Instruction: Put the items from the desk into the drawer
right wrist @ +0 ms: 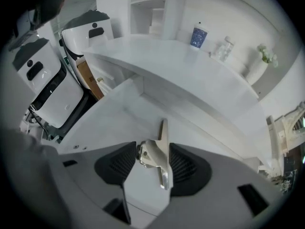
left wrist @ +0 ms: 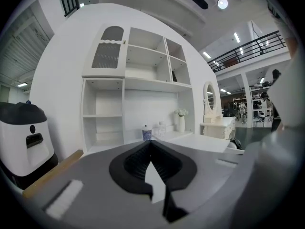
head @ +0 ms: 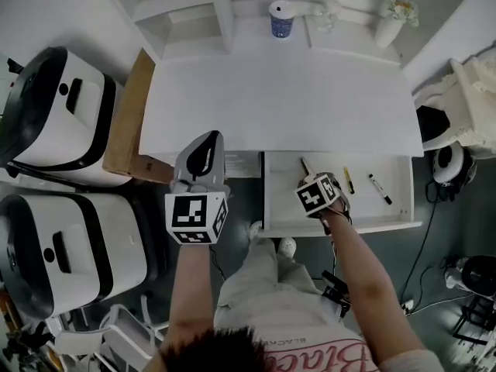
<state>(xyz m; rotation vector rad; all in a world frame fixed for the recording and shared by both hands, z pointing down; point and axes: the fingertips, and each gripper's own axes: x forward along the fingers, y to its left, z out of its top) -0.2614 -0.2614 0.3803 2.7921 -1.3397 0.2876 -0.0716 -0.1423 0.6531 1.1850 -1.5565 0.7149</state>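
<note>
On my right gripper (right wrist: pixel 153 146) the fingers stand wide and point steeply down into the open drawer (head: pixel 341 225). A metal clipper (right wrist: pixel 162 171), probably a nail clipper, lies between them unpressed, its long axis running up the frame along the fingers. I judge it delivered. On my left gripper (left wrist: pixel 151 142) the fingers are together and empty, at the lower edge of the surface (head: pixel 279 99). The blue cup (head: pixel 280 19) and the vase (head: pixel 391 18) stand at the frame's top, well apart from both grippers. The left looks nearer the cup.
</note>
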